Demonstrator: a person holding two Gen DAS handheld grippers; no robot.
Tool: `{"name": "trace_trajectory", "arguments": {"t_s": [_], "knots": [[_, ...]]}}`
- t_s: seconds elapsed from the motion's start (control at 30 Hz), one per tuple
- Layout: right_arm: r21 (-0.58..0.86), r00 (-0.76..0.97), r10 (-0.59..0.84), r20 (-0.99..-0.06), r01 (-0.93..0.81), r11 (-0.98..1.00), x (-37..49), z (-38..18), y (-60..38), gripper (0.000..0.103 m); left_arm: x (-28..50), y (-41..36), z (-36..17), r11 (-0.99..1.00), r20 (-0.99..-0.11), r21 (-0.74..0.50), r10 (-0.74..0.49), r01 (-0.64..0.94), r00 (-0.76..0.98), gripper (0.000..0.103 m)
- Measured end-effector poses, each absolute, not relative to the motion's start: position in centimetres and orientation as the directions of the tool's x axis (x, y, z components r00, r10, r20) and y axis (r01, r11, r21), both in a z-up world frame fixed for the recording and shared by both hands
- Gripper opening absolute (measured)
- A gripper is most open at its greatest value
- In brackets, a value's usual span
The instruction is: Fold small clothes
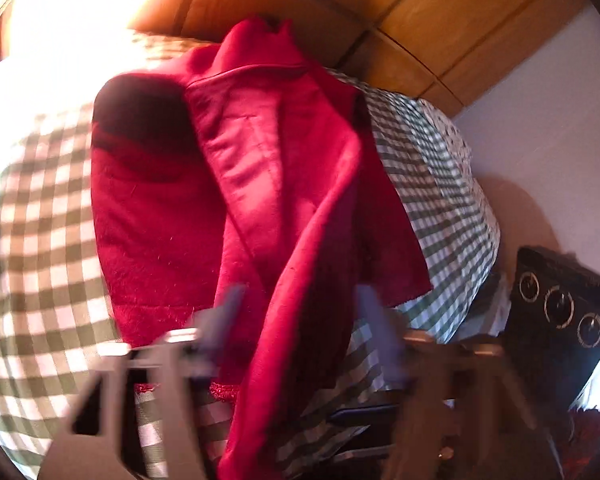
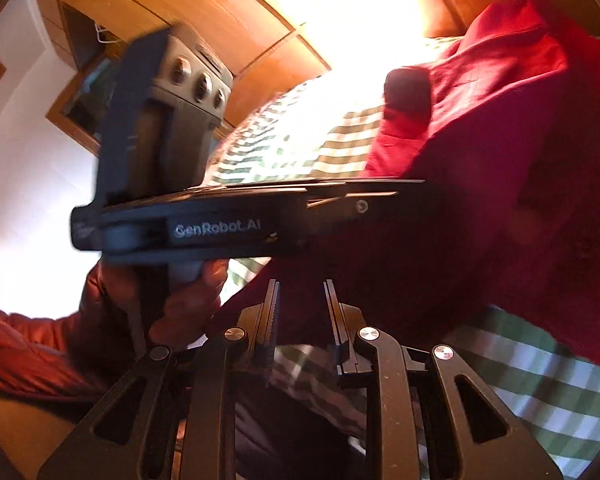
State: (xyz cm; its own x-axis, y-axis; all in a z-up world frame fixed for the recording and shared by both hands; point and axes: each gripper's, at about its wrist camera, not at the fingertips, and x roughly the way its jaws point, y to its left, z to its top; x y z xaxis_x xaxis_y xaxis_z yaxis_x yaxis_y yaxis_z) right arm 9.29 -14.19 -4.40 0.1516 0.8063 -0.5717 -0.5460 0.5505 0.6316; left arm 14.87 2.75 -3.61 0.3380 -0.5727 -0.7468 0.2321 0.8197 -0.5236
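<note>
A red garment [image 1: 236,184] lies crumpled on the green-checked bed cover [image 1: 32,240], near its edge. The left hand-held gripper [image 1: 300,320] has its jaws apart, a red fold between them. The right hand-held gripper [image 2: 300,320] has jaws narrowly apart, pinching the dark red cloth edge.

Behind you stands honey-coloured wooden panelling [image 1: 452,20], split by dark seams into rectangles. Beside it runs a plain white wall [image 1: 548,120]. A green-and-white checked bedcover [image 1: 40,240] spreads over the bed. Harsh sunlight [image 2: 352,12] bleaches the far side to pure white.
</note>
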Motion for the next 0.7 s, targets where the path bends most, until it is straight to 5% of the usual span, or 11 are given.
{"name": "trace_trajectory", "arguments": {"t_s": [0.1,0.13,0.17,0.23,0.33,0.47,0.7], "knots": [[0.637,0.183,0.795,-0.578,-0.508,0.58,9.1,-4.9,-16.0,0.022,14.6,2.7,-3.7,0.817,-0.731,-0.524,-0.576,0.24,0.366,0.076],[0.64,0.187,0.792,-0.581,-0.496,0.586,8.9,-4.9,-16.4,0.022,14.5,2.3,-3.8,0.826,-0.739,-0.502,-0.564,0.256,0.367,0.068],[0.639,0.194,0.787,-0.586,-0.487,0.596,9.0,-5.0,-16.8,0.022,14.6,1.7,-4.0,0.838,-0.756,-0.467,-0.544,0.281,0.364,0.041],[0.631,0.241,0.772,-0.588,-0.46,0.625,8.4,-4.4,-19.0,0.023,14.6,0.6,-4.2,0.866,-0.801,-0.385,-0.485,0.319,0.35,0.011],[0.633,0.345,0.737,-0.581,-0.378,0.675,9.1,-4.2,-21.8,0.043,14.3,2.0,-2.8,0.871,-0.773,-0.377,-0.483,0.315,0.411,0.009],[0.597,0.425,0.655,-0.625,-0.281,0.752,11.4,-4.9,-23.2,0.043,14.6,8.1,1.1,0.892,-0.688,-0.396,-0.445,0.217,0.573,0.004],[0.544,0.406,0.572,-0.713,-0.195,0.816,16.3,-8.0,-20.3,0.042,17.4,19.1,6.5,0.975,-0.645,-0.223,-0.13,-0.023,0.753,0.004]]}}
